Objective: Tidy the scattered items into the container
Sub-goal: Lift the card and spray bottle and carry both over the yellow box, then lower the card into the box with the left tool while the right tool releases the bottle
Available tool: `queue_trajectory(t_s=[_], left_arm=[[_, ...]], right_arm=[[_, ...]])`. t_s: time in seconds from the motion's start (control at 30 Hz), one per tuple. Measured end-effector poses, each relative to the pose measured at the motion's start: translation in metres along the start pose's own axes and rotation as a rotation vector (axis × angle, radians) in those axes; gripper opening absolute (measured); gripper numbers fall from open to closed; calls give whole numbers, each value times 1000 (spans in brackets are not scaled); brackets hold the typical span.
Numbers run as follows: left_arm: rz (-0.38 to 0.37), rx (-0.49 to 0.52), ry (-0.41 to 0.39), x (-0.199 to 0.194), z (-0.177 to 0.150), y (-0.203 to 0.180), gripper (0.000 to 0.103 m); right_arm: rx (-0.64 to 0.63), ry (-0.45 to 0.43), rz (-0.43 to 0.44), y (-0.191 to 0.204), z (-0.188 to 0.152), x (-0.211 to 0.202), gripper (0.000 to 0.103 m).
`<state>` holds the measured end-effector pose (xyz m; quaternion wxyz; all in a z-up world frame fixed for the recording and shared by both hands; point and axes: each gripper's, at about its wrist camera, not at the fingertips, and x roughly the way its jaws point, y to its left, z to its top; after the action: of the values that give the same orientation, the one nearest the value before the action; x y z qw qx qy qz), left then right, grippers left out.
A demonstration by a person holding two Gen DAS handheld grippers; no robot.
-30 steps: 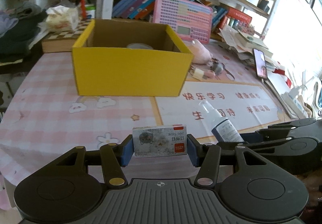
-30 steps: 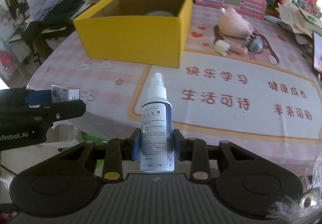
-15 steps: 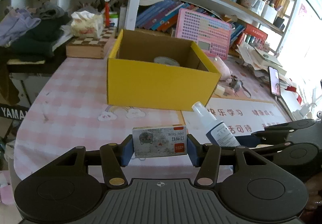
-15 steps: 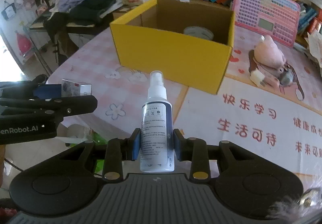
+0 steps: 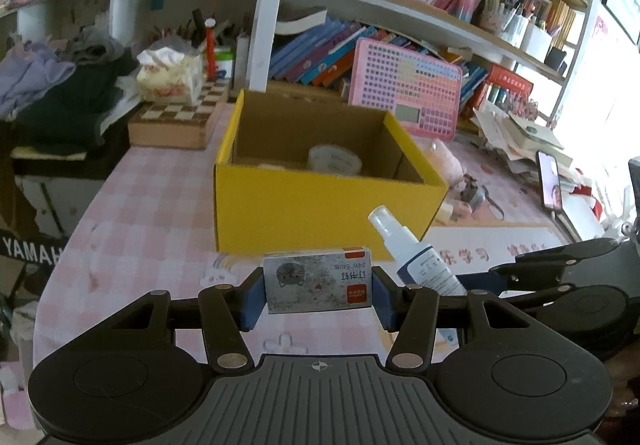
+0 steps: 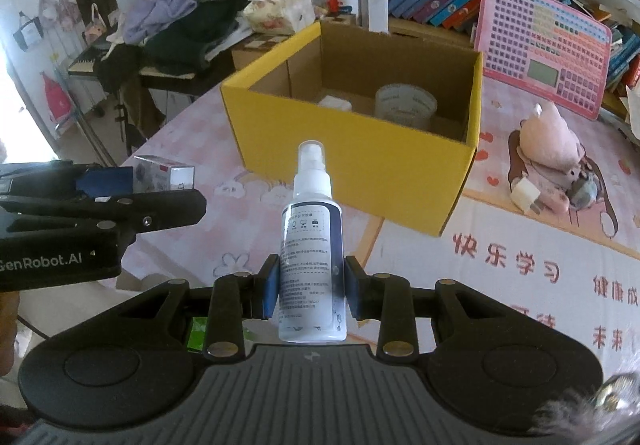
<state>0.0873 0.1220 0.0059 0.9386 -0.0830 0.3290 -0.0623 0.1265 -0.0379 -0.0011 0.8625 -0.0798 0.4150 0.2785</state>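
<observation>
My left gripper [image 5: 318, 291] is shut on a small grey staple box [image 5: 318, 281] with a red label, held level above the pink checked tablecloth [image 5: 132, 229]. My right gripper [image 6: 311, 293] is shut on a white spray bottle [image 6: 312, 245] with a dark label, nozzle pointing up. The yellow cardboard box [image 5: 320, 213] stands open ahead of both, with a roll of clear tape [image 6: 404, 105] and a small white item [image 6: 335, 103] inside. In the right wrist view the left gripper [image 6: 132, 189] with the staple box [image 6: 162, 173] shows at the left; the bottle [image 5: 416, 261] shows in the left wrist view.
A pink plush toy [image 6: 552, 137] and a white plug [image 6: 530, 197] lie right of the box. A pink keyboard toy [image 5: 404, 97] leans behind it, a chessboard box [image 5: 176, 121] and a tissue pack [image 5: 170, 75] sit back left. Bookshelves rise behind; a phone [image 5: 550, 181] stands far right.
Both grippers have pulled back and risen with their items, so the yellow box looks farther off and more of its inside and the shelves shows. Both grips are unchanged.
</observation>
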Motion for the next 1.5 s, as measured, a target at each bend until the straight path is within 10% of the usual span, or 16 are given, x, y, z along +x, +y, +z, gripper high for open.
queue_trajectory(t_s=[0.97, 1.5], left_arm=[[33, 108, -39, 97, 103, -2, 53], [65, 374, 257, 190, 105, 1, 53]], right_arm=[[-47, -107, -2, -73, 124, 32, 31], [-419, 252, 123, -80, 156, 148, 31]])
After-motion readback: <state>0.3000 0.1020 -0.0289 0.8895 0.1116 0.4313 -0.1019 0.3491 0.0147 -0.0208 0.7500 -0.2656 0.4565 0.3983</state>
